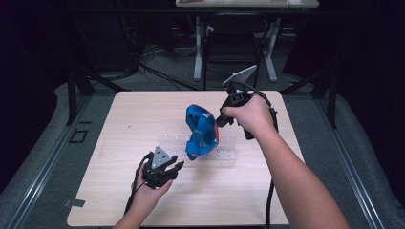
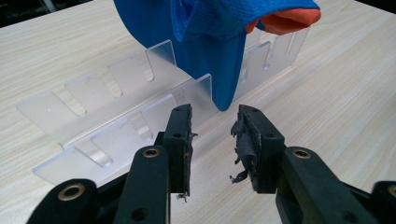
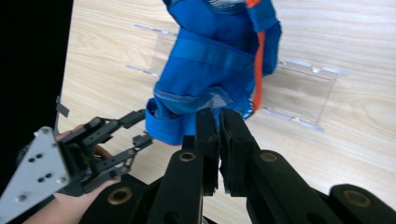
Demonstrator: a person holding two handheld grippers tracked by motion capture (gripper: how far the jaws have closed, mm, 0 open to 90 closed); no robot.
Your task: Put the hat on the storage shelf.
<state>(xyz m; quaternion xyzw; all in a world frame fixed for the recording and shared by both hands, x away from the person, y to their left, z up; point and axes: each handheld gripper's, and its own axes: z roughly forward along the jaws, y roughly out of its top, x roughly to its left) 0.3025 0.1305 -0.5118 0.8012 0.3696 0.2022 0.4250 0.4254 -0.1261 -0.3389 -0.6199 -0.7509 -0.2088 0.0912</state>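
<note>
A blue cap [image 1: 201, 131] with orange trim hangs above a clear acrylic slotted rack [image 1: 225, 155] at the table's middle. My right gripper [image 1: 219, 121] comes in from the right and is shut on the cap's fabric [image 3: 205, 79], its jaws pinching the lower edge [image 3: 217, 122]. My left gripper [image 1: 175, 168] rests low on the table, just left of the cap's bottom, open with nothing between its pads. In the left gripper view the cap's blue tip [image 2: 224, 93] dangles just beyond the open gripper [image 2: 212, 135], over the rack [image 2: 93, 121]. The left gripper [image 3: 140, 127] also shows beside the cap in the right gripper view.
The light wooden table [image 1: 119, 191] has bare surface to the left and front of the rack. Dark floor, cables and the legs of another table [image 1: 198, 52] lie beyond the far edge. A cable [image 1: 270, 195] trails from the right gripper.
</note>
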